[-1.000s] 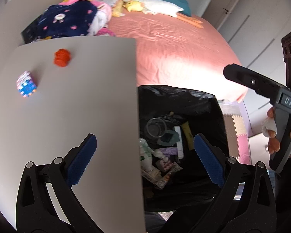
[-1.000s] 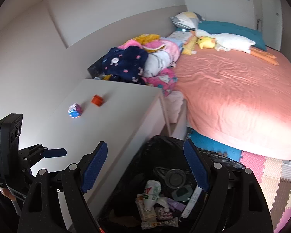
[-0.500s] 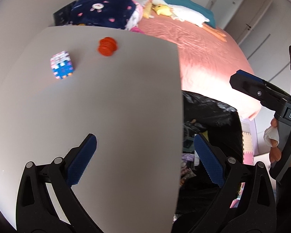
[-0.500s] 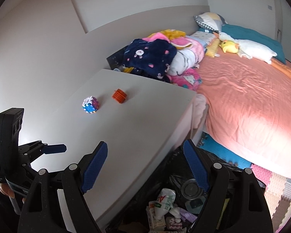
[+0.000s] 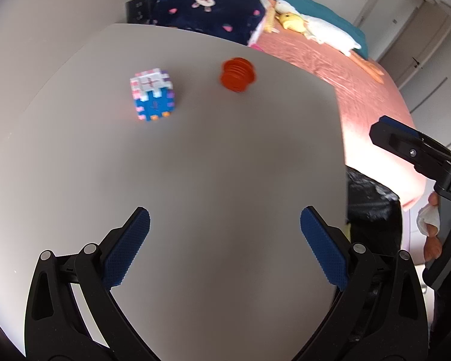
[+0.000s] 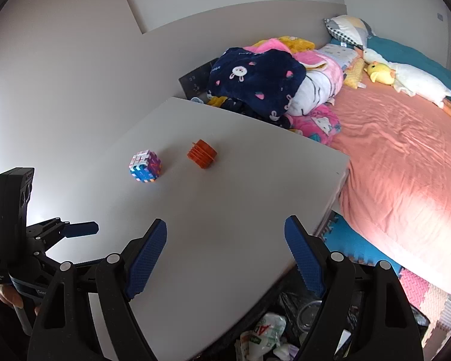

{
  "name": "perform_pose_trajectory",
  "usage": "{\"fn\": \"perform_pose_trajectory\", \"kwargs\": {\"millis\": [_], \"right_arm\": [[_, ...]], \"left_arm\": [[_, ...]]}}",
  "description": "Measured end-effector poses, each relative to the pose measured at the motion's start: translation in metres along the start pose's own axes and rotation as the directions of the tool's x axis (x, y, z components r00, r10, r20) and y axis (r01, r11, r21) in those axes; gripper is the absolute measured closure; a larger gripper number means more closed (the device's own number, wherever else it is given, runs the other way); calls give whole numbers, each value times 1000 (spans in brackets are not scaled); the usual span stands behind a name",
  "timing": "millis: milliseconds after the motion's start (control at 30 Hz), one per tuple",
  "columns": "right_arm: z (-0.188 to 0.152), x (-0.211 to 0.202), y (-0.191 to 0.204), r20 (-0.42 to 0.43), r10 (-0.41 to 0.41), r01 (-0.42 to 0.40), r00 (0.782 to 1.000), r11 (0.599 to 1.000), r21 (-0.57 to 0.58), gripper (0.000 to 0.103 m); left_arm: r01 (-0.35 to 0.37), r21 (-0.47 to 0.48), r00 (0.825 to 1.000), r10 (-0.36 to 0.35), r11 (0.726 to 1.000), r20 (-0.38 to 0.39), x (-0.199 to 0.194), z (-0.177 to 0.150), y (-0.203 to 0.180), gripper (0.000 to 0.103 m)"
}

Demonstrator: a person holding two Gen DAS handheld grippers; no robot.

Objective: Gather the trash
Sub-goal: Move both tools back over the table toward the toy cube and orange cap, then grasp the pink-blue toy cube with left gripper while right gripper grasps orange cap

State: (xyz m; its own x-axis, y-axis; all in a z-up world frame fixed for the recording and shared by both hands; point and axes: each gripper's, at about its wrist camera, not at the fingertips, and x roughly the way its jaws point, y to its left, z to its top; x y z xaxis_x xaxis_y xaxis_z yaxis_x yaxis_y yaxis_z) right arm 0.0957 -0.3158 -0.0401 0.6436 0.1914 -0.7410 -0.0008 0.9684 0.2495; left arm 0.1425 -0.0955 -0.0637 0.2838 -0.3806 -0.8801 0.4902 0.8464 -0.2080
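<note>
Jaws on both tools stand spread with nothing between them. Left gripper (image 5: pixel 225 245) tilts steeply down over the white surface (image 5: pixel 225 165); right gripper (image 6: pixel 225 254) angles down over the surface's near edge. Well ahead of both sit a colourful puzzle cube (image 5: pixel 152 98) and an orange ridged cap (image 5: pixel 237 74), side by side, apart. Below the right jaws, a black trash bag (image 6: pixel 288 328) holds wrappers.

An orange ridged disc (image 6: pixel 202 153) and a blue-pink-white puzzle cube (image 6: pixel 145 166) on a white tabletop (image 6: pixel 231 210), beside a salmon-pink bedsheet (image 6: pixel 406 156).
</note>
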Motion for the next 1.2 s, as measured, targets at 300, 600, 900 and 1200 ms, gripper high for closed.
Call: {"fn": "perform_pose_trajectory", "kwargs": {"millis": [300, 600, 900, 1200], "right_arm": [[25, 37, 3, -6, 14, -14, 1000, 1000, -8, 22], [43, 69, 3, -19, 26, -26, 999, 1000, -7, 22], [52, 94, 5, -41, 43, -43, 998, 999, -13, 22], [58, 119, 19, -69, 46, -50, 997, 997, -56, 22]], "left_arm": [[-46, -84, 997, 51, 995, 55, 14, 27, 33, 10], [-84, -114, 992, 93, 990, 81, 35, 57, 51, 12], [-78, -192, 993, 93, 978, 70, 55, 78, 76, 24], [-70, -201, 991, 91, 977, 96, 58, 88, 86, 56]]}}
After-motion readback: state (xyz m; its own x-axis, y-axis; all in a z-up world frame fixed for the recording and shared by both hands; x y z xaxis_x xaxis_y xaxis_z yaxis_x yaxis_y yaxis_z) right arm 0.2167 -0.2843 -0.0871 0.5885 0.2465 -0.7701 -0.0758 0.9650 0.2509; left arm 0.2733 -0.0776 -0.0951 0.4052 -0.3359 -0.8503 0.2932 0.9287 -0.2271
